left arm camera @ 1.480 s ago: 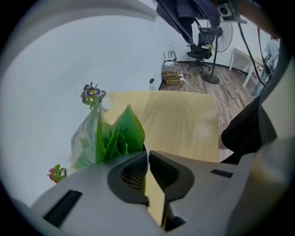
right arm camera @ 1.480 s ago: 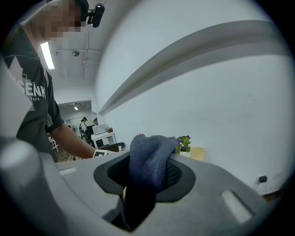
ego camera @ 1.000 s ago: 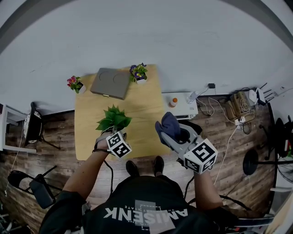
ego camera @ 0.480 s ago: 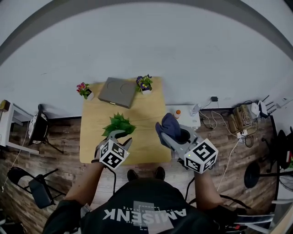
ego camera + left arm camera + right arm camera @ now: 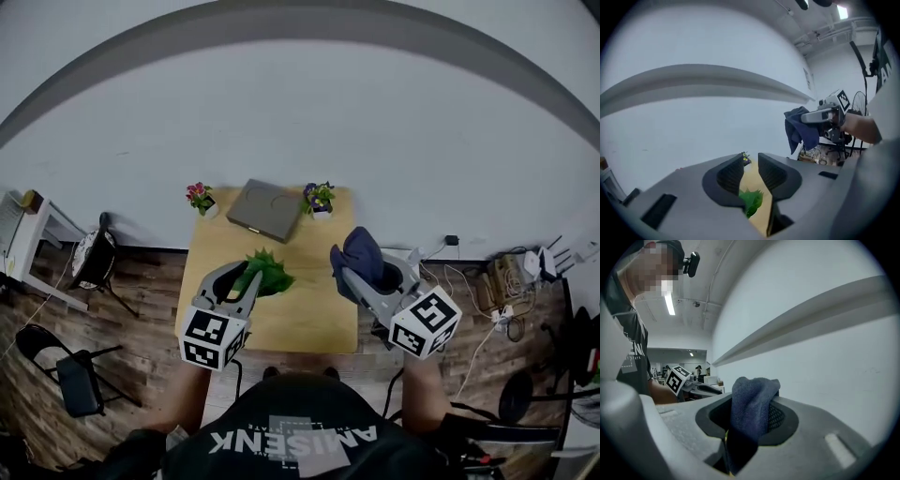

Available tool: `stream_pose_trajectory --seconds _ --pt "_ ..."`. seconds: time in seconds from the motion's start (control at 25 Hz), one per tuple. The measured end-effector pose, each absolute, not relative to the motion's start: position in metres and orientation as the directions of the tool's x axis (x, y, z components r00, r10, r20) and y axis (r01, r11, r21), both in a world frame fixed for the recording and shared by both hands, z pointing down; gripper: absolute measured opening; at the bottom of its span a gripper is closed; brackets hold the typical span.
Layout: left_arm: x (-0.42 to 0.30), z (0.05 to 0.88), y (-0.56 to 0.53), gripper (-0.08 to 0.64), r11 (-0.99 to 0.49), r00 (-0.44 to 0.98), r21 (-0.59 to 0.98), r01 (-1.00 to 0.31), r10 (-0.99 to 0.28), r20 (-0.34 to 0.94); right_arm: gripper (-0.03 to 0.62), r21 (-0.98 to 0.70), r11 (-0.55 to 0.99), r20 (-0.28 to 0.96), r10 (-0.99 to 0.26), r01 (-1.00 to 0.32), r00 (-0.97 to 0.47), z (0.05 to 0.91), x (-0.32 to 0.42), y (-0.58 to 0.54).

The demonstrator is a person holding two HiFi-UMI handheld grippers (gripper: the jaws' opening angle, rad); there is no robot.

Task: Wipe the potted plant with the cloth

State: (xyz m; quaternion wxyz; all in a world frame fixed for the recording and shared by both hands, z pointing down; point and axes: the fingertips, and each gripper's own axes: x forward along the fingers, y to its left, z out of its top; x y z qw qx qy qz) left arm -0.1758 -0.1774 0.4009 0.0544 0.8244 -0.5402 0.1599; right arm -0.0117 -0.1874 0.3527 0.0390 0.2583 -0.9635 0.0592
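— Now, where are the tongs?
— My left tongs (image 5: pixel 751 163), jaws just narrowing, are part-spread and empty; the potted plant (image 5: pixel 270 272) stands upright below their tips. My right tongs (image 5: pixel 749 414) pinch the cloth (image 5: pixel 752 397), bunched lengthwise past their tips.

Close, wide-angle look along the right gripper (image 5: pixel 749 420): its two grey jaws, lined with dark pads, are pressed together on a dark blue cloth (image 5: pixel 751 397). The cloth bunches into a rounded hump above the jaw tips, and a fold of it hangs down in the narrow slot below them. To the right of the jaws and beyond them stands a plain white wall (image 5: pixel 825 357), crossed by a slanting grey band (image 5: pixel 811 305). To the left of the jaws is a person in a dark shirt (image 5: pixel 630 348), with a forearm (image 5: pixel 660 392) at jaw height. High above and left of the jaws a ceiling strip light (image 5: pixel 670 303) glows; the room farther back is too small to make out.
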Motion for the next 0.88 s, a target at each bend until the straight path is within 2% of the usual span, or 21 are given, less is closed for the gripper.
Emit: stream_pose_trajectory --seconds 0.16,0.2,0.32,0.6,0.88 --pt "-0.200 0.369 -0.166 0.088 -0.327 0.310 -0.037 -0.944 -0.921 0.237 0.127 -0.089 0.871 0.074 -0.478 -0.484 -0.875 0.333 -0.021 -0.187" --pt "-0.209 0.363 -0.163 0.047 -0.293 0.283 -0.014 -0.956 -0.934 0.220 0.126 -0.083 0.873 0.070 -0.476 -0.480 -0.877 0.329 -0.022 -0.186" --pt "-0.237 0.340 -0.157 0.014 -0.209 0.213 0.040 -0.977 -0.962 0.173 0.126 -0.062 0.871 0.056 -0.485 -0.488 -0.873 0.314 -0.025 -0.189" --pt "-0.263 0.296 -0.147 0.002 -0.172 0.186 0.151 -0.973 -0.979 0.086 0.126 -0.008 0.836 0.056 -0.548 -0.549 -0.835 0.300 -0.043 -0.198" --pt "-0.282 0.281 -0.144 0.002 -0.090 0.094 0.065 -0.994 -0.993 0.067 0.126 -0.061 0.821 0.062 -0.564 -0.567 -0.823 0.303 -0.055 -0.206"
